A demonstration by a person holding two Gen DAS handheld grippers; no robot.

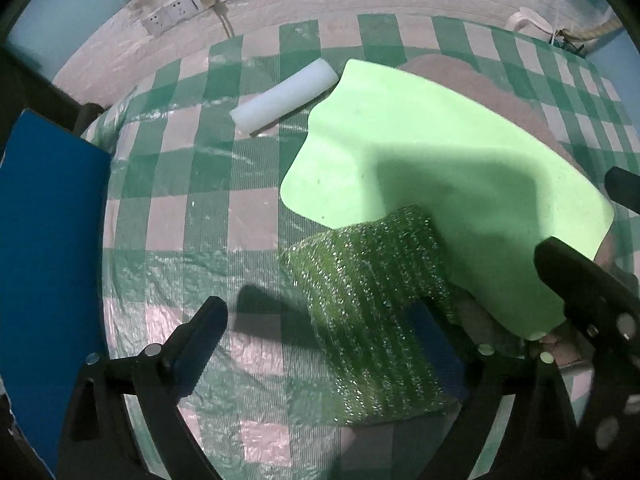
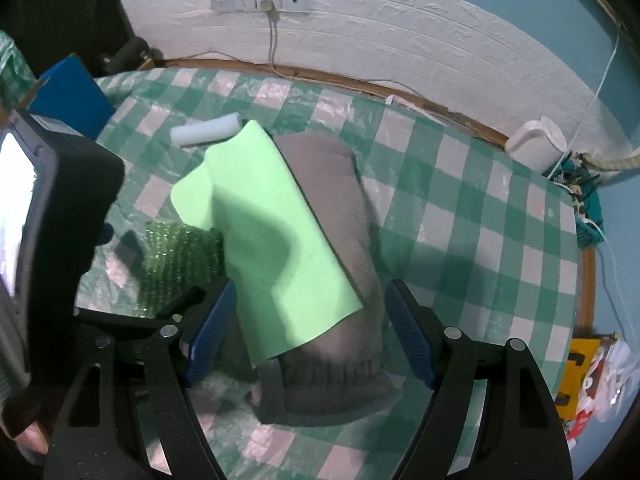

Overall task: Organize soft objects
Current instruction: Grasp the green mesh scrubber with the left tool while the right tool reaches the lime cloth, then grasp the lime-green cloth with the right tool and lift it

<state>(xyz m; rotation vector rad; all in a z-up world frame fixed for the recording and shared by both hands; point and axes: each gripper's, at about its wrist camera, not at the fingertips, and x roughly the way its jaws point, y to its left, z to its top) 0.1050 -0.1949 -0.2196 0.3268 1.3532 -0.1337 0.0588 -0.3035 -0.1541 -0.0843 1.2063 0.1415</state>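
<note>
hovering over a green-and-white checked tablecloth (image 1: 192, 216), both tongs point steeply down with their jaws spread wide and nothing pinched. in the left wrist view the left gripper (image 1: 332, 328) straddles a glittery green scrubbing sponge (image 1: 372, 320); the sponge lies between the fingers, its right part covering the blue-padded right finger, and whether that pad touches it cannot be told. the left finger stands clear of it at nine o'clock. at one o'clock from the sponge a pale green foam sheet (image 1: 432, 168) lies over its upper edge, and a grey-brown knitted cloth (image 1: 500, 92) shows beyond the sheet. a white foam roll (image 1: 286, 96) rests at eleven o'clock from the sheet, just beside its corner. a blue panel (image 1: 48, 248) fills the nine o'clock edge.

in the right wrist view the right gripper (image 2: 310, 332) hangs with its blue pads on either side of the near end of the foam sheet (image 2: 272, 232) and the knitted cloth (image 2: 352, 360) under it, neither pad pressing. the sponge (image 2: 180, 256) sits at ten o'clock from the gripper, the roll (image 2: 208, 130) farther off at eleven. wall sockets (image 2: 260, 0) sit at twelve o'clock.
</note>
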